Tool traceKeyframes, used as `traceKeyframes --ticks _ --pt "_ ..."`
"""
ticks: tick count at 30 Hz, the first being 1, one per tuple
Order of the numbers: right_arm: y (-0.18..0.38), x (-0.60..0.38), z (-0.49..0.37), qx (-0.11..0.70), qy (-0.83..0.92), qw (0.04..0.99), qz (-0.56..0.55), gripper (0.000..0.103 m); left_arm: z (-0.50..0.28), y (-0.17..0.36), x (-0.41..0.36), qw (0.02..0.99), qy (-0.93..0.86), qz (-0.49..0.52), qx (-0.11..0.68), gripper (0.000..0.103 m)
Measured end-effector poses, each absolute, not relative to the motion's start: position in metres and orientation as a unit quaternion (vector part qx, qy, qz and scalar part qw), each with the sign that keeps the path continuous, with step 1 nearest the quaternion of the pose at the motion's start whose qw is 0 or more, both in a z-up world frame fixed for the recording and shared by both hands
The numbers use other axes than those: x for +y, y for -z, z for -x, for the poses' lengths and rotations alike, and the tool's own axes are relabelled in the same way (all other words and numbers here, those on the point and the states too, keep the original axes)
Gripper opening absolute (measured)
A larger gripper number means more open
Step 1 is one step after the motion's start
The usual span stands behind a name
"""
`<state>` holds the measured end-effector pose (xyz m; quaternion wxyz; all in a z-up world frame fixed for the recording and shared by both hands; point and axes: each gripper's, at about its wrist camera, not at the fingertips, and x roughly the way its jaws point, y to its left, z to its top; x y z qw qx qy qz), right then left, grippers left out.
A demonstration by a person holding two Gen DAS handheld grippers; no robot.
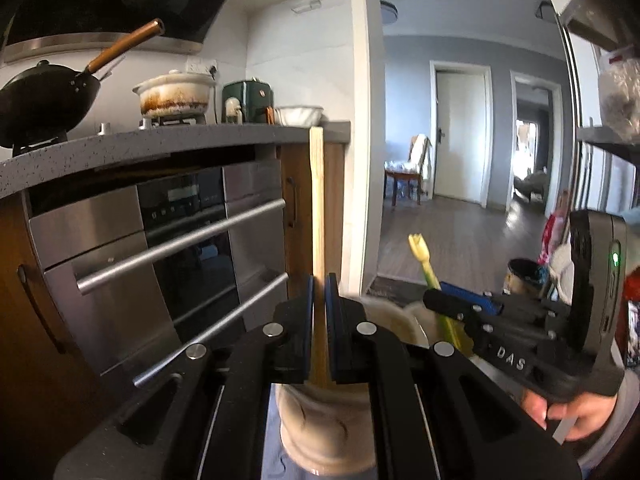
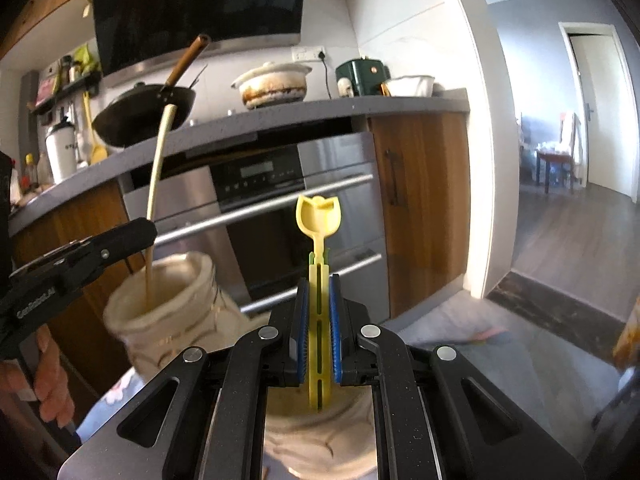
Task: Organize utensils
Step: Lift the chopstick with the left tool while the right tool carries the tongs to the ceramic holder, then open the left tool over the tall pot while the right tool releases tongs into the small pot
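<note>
Left claw clamping bamboo chopstick; right claw pinching yellow tulip-shaped utensil. Risk: tips missing cream holder at 9 o'clock, tipping it.

- "das" in pale raised letters stands on the side of the black plastic right gripper, seen from the left wrist view; any letters before it are hidden.
- pale lettering runs along the black plastic arm of the left gripper in the right wrist view; it seems to begin "gen" and end ".ai", the middle too blurred to read.
- the tall white tumbler with a black lid on the grey counter bears dark print, too small to read.
</note>
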<state>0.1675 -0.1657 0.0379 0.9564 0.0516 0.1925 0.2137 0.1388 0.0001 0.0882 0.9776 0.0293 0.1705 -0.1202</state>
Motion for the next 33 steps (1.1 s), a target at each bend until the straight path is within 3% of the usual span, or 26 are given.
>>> traceKeyframes --ticks 6,8,10,14,16,17,18,19,24,33 --pt "-0.035 -0.168 -0.16 0.214 -0.215 0.952 -0.05 0.01 -0.13 -0.086 -0.005 0.974 0.116 -0.05 0.188 0.008" --pt "-0.035 -0.169 -0.158 0.214 -0.213 0.952 -0.049 0.011 -0.128 -0.089 -0.002 0.974 0.116 -0.044 0.188 0.022" --pt "-0.037 -0.17 -0.157 0.214 -0.211 0.953 -0.049 0.015 -0.121 -0.093 0.0 0.977 0.114 -0.04 0.177 0.053" --pt "-0.043 -0.178 -0.15 0.206 -0.206 0.955 -0.058 0.031 -0.106 -0.1 0.002 0.979 0.115 -0.04 0.162 0.067" --pt "-0.045 -0.184 -0.146 0.202 -0.202 0.956 -0.066 0.044 -0.099 -0.102 0.003 0.981 0.111 -0.035 0.153 0.092" --pt "-0.047 -0.187 -0.143 0.201 -0.199 0.957 -0.069 0.049 -0.093 -0.103 0.004 0.982 0.114 -0.031 0.147 0.095" --pt "-0.048 -0.191 -0.14 0.2 -0.196 0.957 -0.073 0.064 -0.089 -0.103 0.004 0.982 0.116 -0.03 0.144 0.098" --pt "-0.049 -0.196 -0.137 0.2 -0.192 0.958 -0.079 0.076 -0.085 -0.104 0.004 0.983 0.117 -0.028 0.14 0.098" --pt "-0.051 -0.216 -0.111 0.19 -0.164 0.965 -0.073 0.093 -0.064 -0.099 0.003 0.984 0.115 -0.03 0.133 0.098" --pt "-0.037 -0.226 -0.06 0.186 -0.143 0.972 -0.024 0.098 -0.029 -0.067 -0.001 0.98 0.149 -0.05 0.12 0.098"
